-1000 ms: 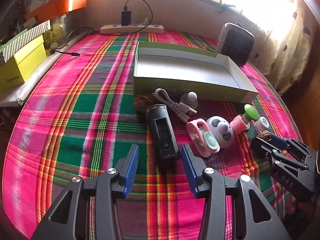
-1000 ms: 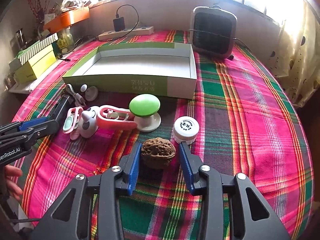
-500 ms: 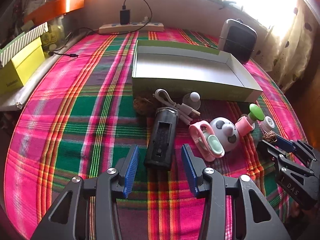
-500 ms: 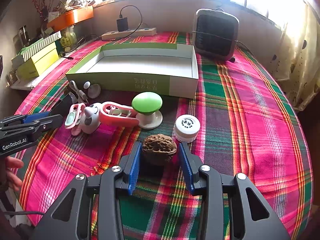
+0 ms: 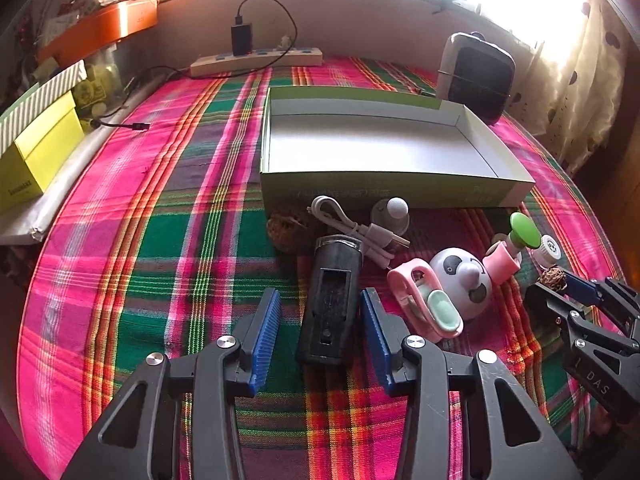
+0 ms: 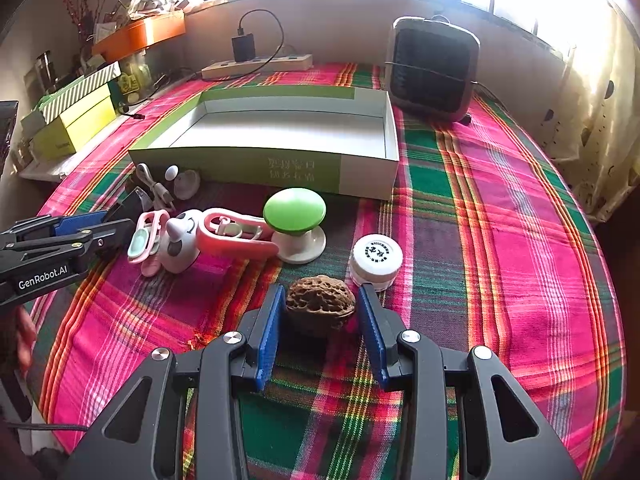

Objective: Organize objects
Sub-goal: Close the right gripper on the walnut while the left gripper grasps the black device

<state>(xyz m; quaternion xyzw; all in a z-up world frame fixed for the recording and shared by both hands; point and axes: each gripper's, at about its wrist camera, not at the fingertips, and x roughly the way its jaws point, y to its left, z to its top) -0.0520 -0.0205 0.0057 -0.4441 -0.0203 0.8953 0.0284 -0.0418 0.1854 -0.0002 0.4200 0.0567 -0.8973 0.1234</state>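
Black oblong device [image 5: 330, 304], long axis running along left gripper [image 5: 320, 330]'s pointing line, between its closing, untouching jaws; right gripper [image 6: 320, 322] closing around walnut [image 6: 320, 306].

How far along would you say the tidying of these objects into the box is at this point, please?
Nothing looks done: the green box is empty. In hand: the left hand-held gripper is closing around the black device, and the right hand-held gripper is closing around the walnut. Left: the pink clip, panda toy, green-capped piece, white jar, white cable.
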